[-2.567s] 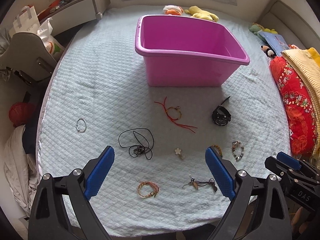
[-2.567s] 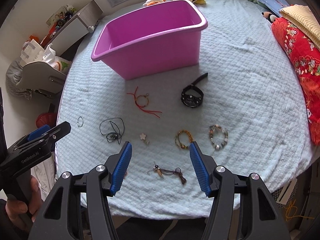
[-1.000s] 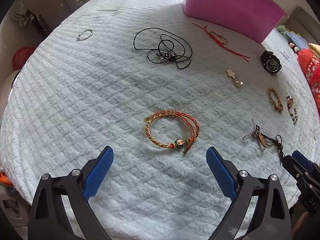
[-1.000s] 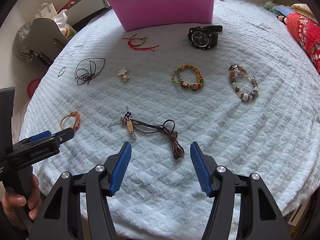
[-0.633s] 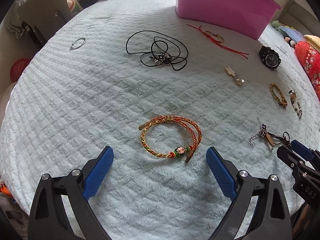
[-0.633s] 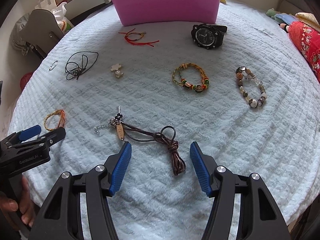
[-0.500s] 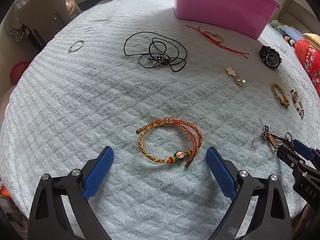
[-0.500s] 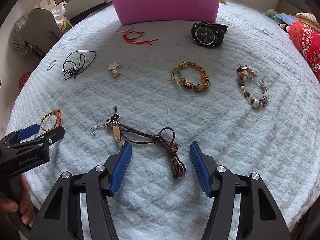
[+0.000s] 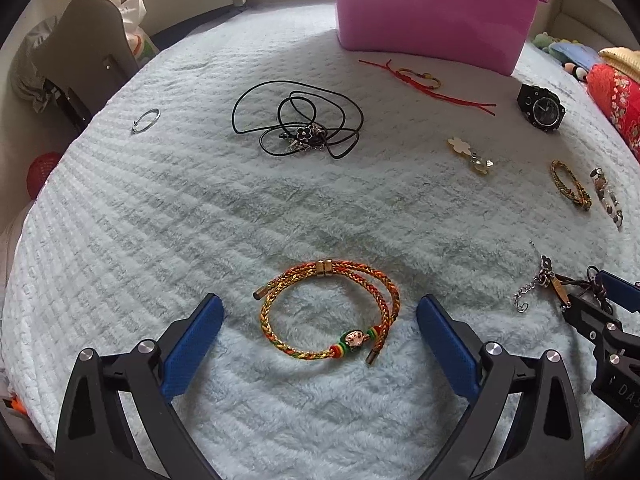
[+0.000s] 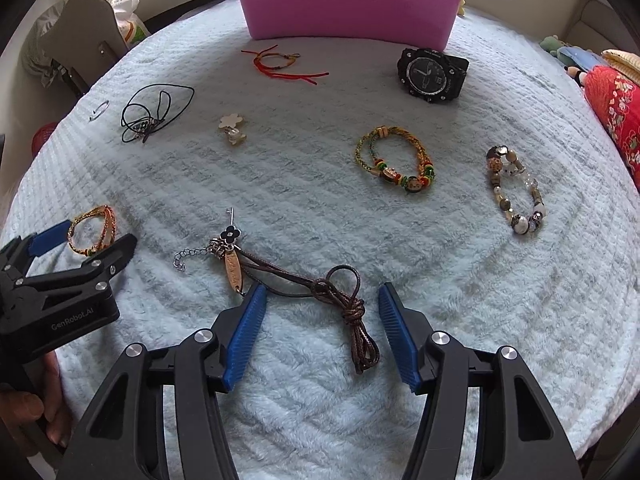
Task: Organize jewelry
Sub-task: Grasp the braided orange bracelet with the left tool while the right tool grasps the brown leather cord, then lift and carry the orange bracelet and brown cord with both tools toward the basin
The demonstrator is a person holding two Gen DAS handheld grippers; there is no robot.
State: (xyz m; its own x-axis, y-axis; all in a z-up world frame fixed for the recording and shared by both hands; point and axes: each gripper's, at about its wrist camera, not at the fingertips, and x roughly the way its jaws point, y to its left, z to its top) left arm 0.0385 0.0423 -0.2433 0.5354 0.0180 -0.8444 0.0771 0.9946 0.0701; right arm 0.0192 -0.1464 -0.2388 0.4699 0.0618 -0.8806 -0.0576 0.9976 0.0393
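Left wrist view: the left hand-held gripper hangs over a bed covered in a pale blue quilted blanket, its blue pads spread wide. Between them, touching neither pad, lies an orange-and-yellow braided bracelet with a small bead charm on its near side. Farther up the blanket lie a tangled black cord necklace and a small silver ring off to the left. A red string bracelet lies just in front of the pink plastic tub. At right sit a black wristwatch and a pale flower-shaped charm. The tip of the right hand-held gripper shows at the right edge, over a brown cord necklace with a chain end.

Right wrist view: the right hand-held gripper has its jaws partly open and closing. The knotted part of the brown cord necklace lies between the pads on the blanket, and neither pad presses on it. Its metal tag and flower charm trail off to the left. Beyond lie a multicoloured braided bracelet, a beaded bracelet, the wristwatch, the red string bracelet and the tub. At far left the left hand-held gripper straddles the orange bracelet, with the person's hand on its handle.
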